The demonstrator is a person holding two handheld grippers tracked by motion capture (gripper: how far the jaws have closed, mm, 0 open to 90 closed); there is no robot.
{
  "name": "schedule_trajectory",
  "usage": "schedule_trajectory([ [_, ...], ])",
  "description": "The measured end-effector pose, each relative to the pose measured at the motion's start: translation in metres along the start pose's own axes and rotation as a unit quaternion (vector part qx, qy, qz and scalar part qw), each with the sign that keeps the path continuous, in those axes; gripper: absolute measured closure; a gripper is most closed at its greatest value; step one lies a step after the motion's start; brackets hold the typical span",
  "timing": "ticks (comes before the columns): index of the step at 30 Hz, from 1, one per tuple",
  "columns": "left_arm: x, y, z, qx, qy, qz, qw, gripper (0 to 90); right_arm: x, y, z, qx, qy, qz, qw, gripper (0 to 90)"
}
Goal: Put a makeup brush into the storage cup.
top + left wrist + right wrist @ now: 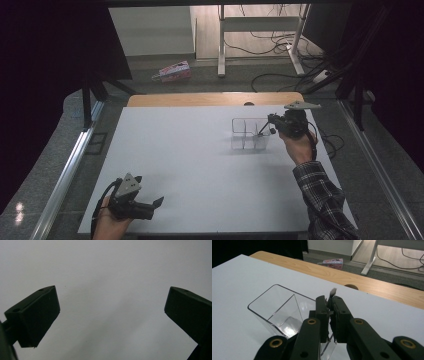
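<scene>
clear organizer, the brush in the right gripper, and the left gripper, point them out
clear organizer (265, 305), right gripper view, on its near-left rim
brush (333, 292), right gripper view, on its pale bristle tip
left gripper (155, 205), high view, between its open jaws

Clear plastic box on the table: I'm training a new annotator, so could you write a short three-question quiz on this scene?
1. True or false: the left hand-held gripper grips the clear plastic compartment box.
2. The right hand-held gripper is shut on: A) a thin dark stick with a pale tufted tip; B) a red cup; C) nothing.
3. Fill in: the clear plastic compartment box stands on the white ___.

Key: 1 false, its jaws stand wide apart over bare surface; 2 A; 3 table.
</scene>
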State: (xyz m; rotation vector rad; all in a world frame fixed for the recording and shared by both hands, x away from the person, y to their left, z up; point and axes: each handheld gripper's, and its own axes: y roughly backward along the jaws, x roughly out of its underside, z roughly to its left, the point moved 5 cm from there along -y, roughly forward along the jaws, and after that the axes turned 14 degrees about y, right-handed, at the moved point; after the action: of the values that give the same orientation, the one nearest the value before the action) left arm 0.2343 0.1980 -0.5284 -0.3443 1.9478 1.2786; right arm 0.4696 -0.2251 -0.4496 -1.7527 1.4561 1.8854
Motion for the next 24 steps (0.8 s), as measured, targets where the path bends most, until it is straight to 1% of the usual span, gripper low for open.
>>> schedule_trajectory([
  [2, 0.000, 0.000, 0.000, -0.001, -0.001, 0.001, 1.0000, 0.5, 0.001, -0.001, 0.000, -0.003, -0.002, 0.000, 1.0000, 83.2],
  [3, 0.000, 0.000, 0.000, 0.000, -0.001, 0.000, 1.0000, 0.5, 0.001, -0.002, 0.000, -0.008, -0.004, 0.001, 1.0000, 79.1],
  [4, 0.000, 0.000, 0.000, 0.000, -0.001, 0.000, 1.0000, 0.5, 0.001, -0.003, 0.001, -0.017, -0.011, 0.003, 0.9998, 69.2],
  [5, 0.000, 0.000, 0.000, -0.001, -0.001, 0.000, 1.0000, 0.5, 0.001, -0.005, 0.000, -0.020, -0.019, 0.009, 0.9996, 56.3],
  [6, 0.000, 0.000, 0.000, 0.000, 0.000, 0.000, 1.0000, 0.5, 0.001, -0.007, 0.000, -0.018, -0.023, 0.010, 0.9995, 43.2],
  [7, 0.000, 0.000, 0.000, 0.000, 0.000, 0.000, 1.0000, 0.5, 0.001, -0.010, -0.001, -0.024, -0.024, 0.010, 0.9994, 31.5],
  [8, 0.000, 0.000, 0.000, 0.000, 0.000, 0.000, 1.0000, 0.5, 0.001, -0.012, -0.001, -0.024, -0.025, 0.012, 0.9993, 23.9],
  [9, 0.000, 0.000, 0.000, 0.000, 0.000, 0.000, 1.0000, 0.5, 0.001, -0.013, -0.002, -0.020, -0.028, 0.011, 0.9993, 17.8],
  [10, 0.000, 0.000, 0.000, 0.000, 0.000, 0.000, 1.0000, 0.5, 0.001, -0.014, -0.002, -0.022, -0.030, 0.011, 0.9992, 11.9],
  [11, 0.000, 0.000, 0.000, 0.000, 0.000, 0.000, 1.0000, 0.5, 0.001, -0.015, -0.002, -0.025, -0.031, 0.012, 0.9991, 8.1],
  [14, 0.000, 0.000, 0.000, 0.000, 0.000, 0.000, 1.0000, 0.5, -0.001, -0.016, -0.001, -0.024, -0.029, 0.011, 0.9992, 3.9],
  [15, 0.000, 0.000, 0.000, 0.000, 0.000, 0.000, 1.0000, 0.5, -0.001, -0.015, -0.001, -0.020, -0.026, 0.015, 0.9994, 3.2],
  [17, 0.000, 0.000, 0.000, 0.001, 0.000, -0.001, 1.0000, 0.5, -0.002, -0.015, 0.001, -0.021, -0.020, 0.020, 0.9994, 1.6],
  [19, 0.000, 0.000, 0.000, 0.001, 0.001, -0.003, 1.0000, 0.5, -0.004, -0.015, 0.002, -0.022, -0.016, 0.018, 0.9995, 0.9],
  [24, -0.001, 0.001, 0.000, 0.002, 0.005, -0.008, 1.0000, 0.5, -0.005, -0.014, 0.004, -0.025, -0.016, 0.020, 0.9994, 0.4],
])
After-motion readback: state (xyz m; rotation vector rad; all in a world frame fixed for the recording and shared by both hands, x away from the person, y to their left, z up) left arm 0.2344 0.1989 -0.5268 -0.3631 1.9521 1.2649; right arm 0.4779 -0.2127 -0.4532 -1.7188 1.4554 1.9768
